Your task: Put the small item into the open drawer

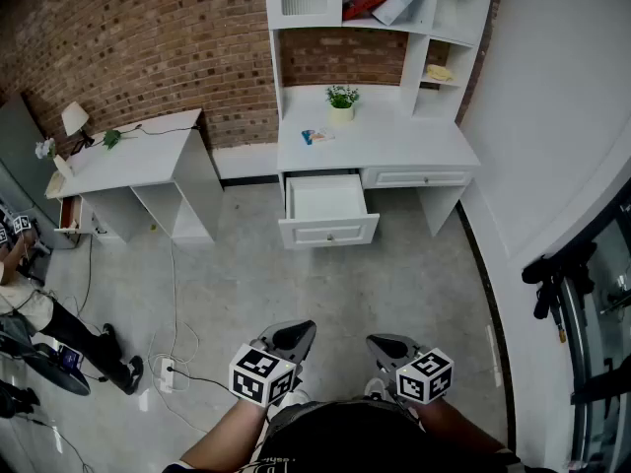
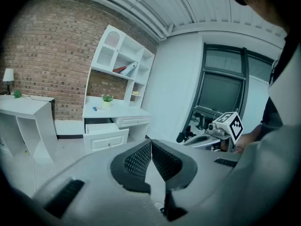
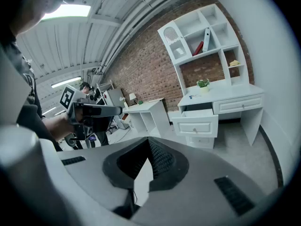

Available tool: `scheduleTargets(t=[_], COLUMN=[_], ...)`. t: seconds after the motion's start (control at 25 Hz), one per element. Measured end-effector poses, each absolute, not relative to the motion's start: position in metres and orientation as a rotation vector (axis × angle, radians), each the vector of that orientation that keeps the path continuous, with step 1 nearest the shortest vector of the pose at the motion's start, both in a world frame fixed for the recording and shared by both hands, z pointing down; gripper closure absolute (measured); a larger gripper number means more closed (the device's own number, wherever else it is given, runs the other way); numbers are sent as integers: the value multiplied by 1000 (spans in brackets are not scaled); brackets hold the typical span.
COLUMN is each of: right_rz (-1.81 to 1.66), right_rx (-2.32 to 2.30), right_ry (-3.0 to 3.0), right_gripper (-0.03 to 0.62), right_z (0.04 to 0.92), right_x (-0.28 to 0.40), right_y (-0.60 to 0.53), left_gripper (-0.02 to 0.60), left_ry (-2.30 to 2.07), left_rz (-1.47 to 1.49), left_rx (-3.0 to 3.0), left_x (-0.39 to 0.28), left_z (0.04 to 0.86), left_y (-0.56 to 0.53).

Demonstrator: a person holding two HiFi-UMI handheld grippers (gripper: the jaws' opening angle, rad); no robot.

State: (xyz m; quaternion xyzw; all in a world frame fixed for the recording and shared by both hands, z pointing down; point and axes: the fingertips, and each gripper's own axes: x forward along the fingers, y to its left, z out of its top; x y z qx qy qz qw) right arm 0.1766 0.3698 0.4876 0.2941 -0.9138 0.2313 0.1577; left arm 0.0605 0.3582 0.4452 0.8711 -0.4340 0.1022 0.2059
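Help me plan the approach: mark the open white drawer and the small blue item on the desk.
open white drawer (image 1: 323, 197): head view, bare inside floor.
small blue item (image 1: 316, 136): head view, its middle.

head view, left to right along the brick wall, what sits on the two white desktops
lamp → green sprig → small item → potted plant
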Motion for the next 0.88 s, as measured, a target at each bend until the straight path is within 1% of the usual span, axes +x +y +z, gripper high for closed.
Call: scheduleTargets(t=[0.56, 0.88], right_rz=[659, 648], right_rx=[832, 835], right_ry=[-2645, -2643], right_gripper=[589, 589], right_z=[484, 482], right_x=[167, 139], right_y=[380, 387], left_gripper=[563, 563], left_ry=[-1223, -1198], left_rz=[276, 261], left_rx=[2432, 2440], left_x=[52, 29], left_z=[445, 446], left_y=[369, 375])
